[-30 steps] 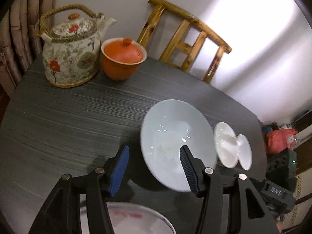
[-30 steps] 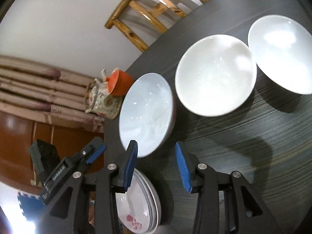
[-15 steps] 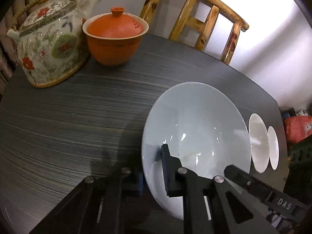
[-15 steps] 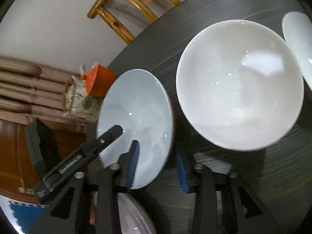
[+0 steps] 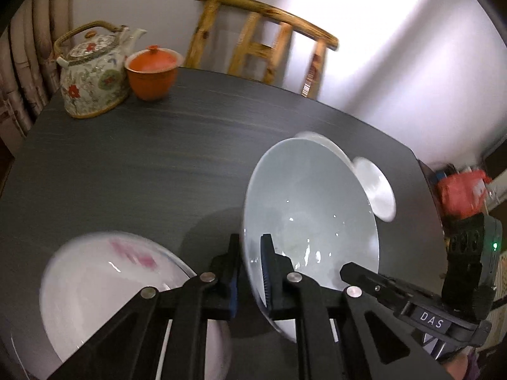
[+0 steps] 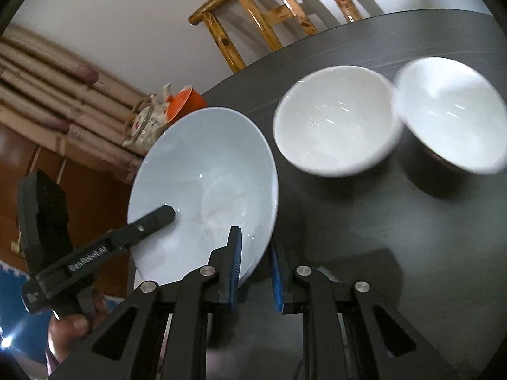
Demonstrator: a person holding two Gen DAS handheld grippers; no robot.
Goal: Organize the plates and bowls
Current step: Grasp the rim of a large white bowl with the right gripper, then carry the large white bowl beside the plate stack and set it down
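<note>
Both grippers pinch one pale blue bowl (image 5: pixel 312 221) by its rim, probably so that it travels steadily between two hands on its way to be sorted with the other dishes. The left gripper (image 5: pixel 250 272) has its fingers clamped on the rim at the bowl's lower left edge in the left wrist view, one finger inside and one outside. The right gripper (image 6: pixel 255 272) grips the opposite side of the rim, at the bowl's lower right edge in the right wrist view; its jaws are closing, with the rim between them and the inner pad already on the glaze. The bowl sits in the lower centre of both views, tilted up on edge and, judging by the shadow under it, lifted off the dark bench (image 5: pixel 126 164). It is wide and shallow, glossy, with small highlights and a faint smear near the bottom. A stack of white plates (image 5: pixel 104 288) with a pink mark lies at lower left of the left view, just beside the bowl. Two white bowls (image 6: pixel 336 120) (image 6: pixel 453 114) stand side by side at upper right of the right view, empty and blurred by motion. A floral teapot (image 5: pixel 92 72) and an orange lidded cup (image 5: pixel 153 71) stand at upper left, well apart from the work.
</note>
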